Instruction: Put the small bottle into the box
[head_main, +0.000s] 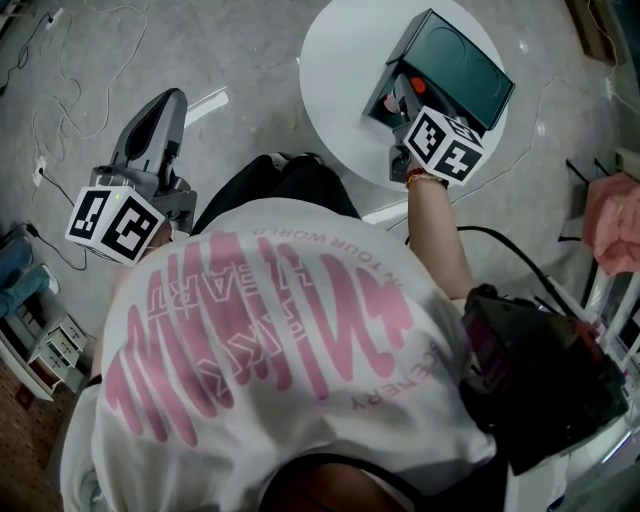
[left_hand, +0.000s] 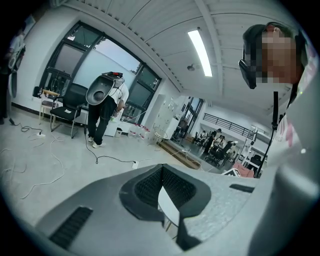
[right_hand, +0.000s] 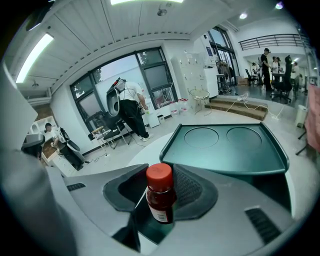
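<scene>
A small bottle (right_hand: 160, 196) with a red cap, dark red contents and a white label stands upright between the pads of my right gripper (right_hand: 159, 192), which is shut on it. In the head view its red cap (head_main: 412, 84) shows at the near side of the dark green box (head_main: 452, 68) on the round white table (head_main: 340, 55). The box's top panel (right_hand: 225, 147) has two round recesses and lies just beyond the bottle. My left gripper (head_main: 166, 102) hangs out over the floor at the left, far from the table. Its jaws (left_hand: 161, 170) meet at the tips with nothing between them.
Cables (head_main: 60, 90) trail over the grey floor at the left. A black bag (head_main: 540, 385) and pink cloth (head_main: 612, 215) sit at the right. A person (left_hand: 104, 117) stands by a chair far off near the windows.
</scene>
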